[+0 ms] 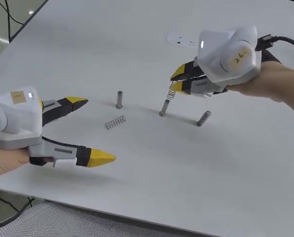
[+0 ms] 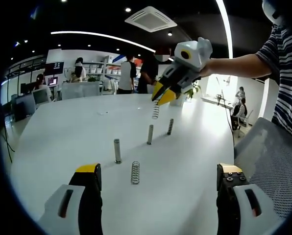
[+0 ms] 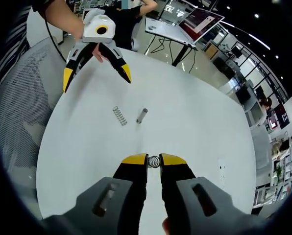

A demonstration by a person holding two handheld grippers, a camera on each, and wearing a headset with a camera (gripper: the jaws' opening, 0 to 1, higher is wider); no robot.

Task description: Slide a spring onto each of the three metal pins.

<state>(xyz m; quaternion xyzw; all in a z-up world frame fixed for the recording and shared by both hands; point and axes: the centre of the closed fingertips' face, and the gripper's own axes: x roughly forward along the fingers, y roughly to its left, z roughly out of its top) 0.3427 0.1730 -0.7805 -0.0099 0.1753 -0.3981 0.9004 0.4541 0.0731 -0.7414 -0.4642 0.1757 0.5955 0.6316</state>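
Note:
Three metal pins stand in a row on the white table (image 1: 152,177): a bare left pin (image 1: 119,98), a bare middle pin (image 1: 164,107), and a right pin (image 1: 203,118) with a spring around it. One loose spring (image 1: 115,122) lies in front of the left pin. My right gripper (image 1: 176,81) is shut on another spring (image 1: 171,94), hanging just above the middle pin; its own view shows that spring (image 3: 154,160) pinched between the yellow tips. My left gripper (image 1: 91,129) stands open near the loose spring (image 2: 135,172), holding nothing.
A small white label (image 1: 181,40) lies on the table behind the right gripper. A grey mesh chair (image 1: 63,217) sits below the table's near edge. Cables (image 1: 9,19) run off the far left corner. People stand in the room's background (image 2: 131,73).

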